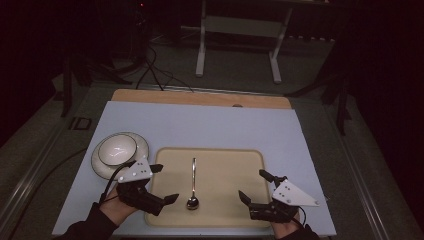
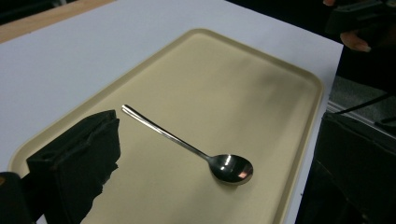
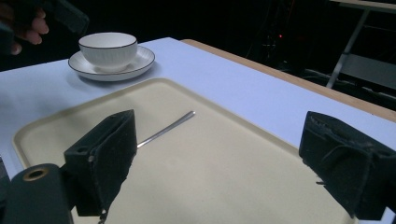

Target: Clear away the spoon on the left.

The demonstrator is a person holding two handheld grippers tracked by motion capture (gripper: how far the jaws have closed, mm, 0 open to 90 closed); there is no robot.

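At frame centre, spoon (image 1: pixel 193 183) lies flat on tray (image 1: pixel 250 160); nothing gripped.
Left gripper (image 1: pixel 163 183) and right gripper (image 1: pixel 252 185) jaws held apart. Thin handle could be missed, spoon skidded.

1 tray (image 1: pixel 250 156), 1 spoon (image 1: pixel 193 186), 1 bowl (image 1: pixel 117 149), 1 saucer (image 1: pixel 98 165)

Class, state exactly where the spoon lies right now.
In the high view the spoon lies in the middle of the beige tray, bowl toward the person, between the left gripper and right gripper.
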